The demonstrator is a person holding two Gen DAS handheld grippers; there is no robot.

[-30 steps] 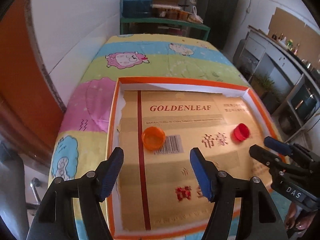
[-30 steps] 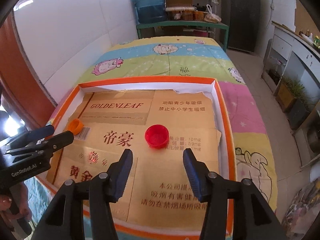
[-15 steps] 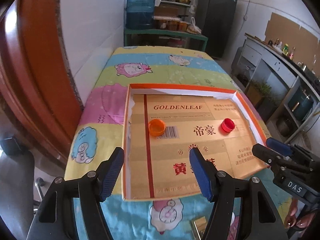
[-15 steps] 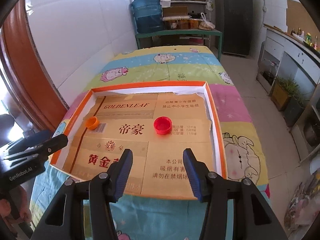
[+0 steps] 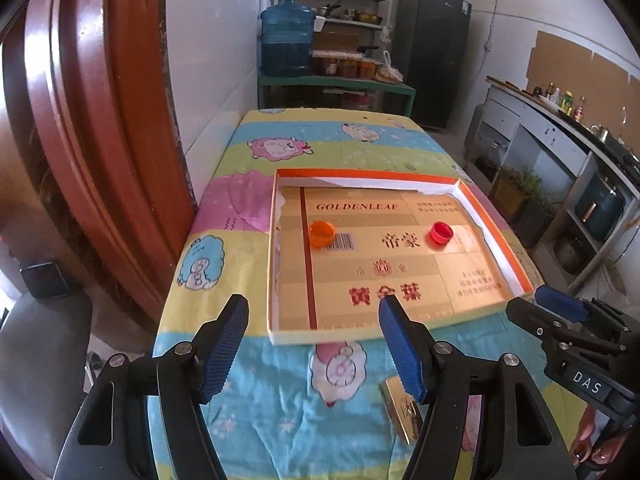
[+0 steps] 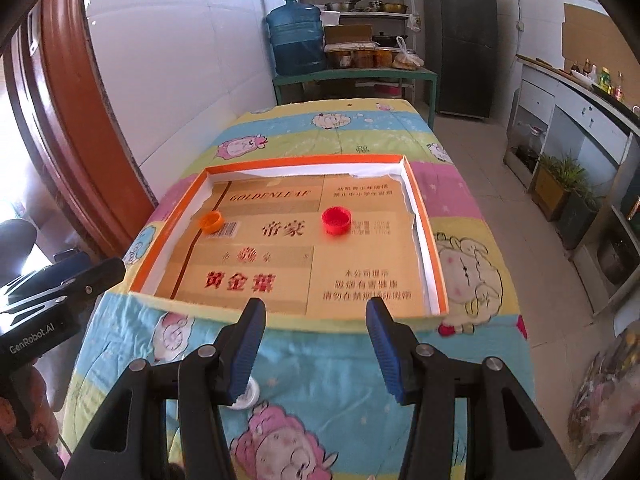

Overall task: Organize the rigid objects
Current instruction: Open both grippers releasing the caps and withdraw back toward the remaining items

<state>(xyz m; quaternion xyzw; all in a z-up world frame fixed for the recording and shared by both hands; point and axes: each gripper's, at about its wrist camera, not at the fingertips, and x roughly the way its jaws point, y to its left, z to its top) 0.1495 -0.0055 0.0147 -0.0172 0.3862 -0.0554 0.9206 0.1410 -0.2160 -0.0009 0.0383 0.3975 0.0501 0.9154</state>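
A shallow orange-rimmed box tray with a gold printed floor lies on the bedspread-covered table. In it sit an orange bottle cap at the left and a red bottle cap at the right. My left gripper is open and empty, hovering before the tray's near edge. My right gripper is open and empty, also short of the near edge. A small gold box lies on the cloth by my left gripper's right finger. A white cap lies partly behind my right gripper's left finger.
A cartoon-sheep bedspread covers the table. A brown wooden door frame stands at the left. A green shelf with a blue water jug is beyond the table's far end. Kitchen counters line the right.
Both grippers have pulled back and up from over the tray to in front of its near edge. The caps have not moved. The gold box and white cap have come into view.
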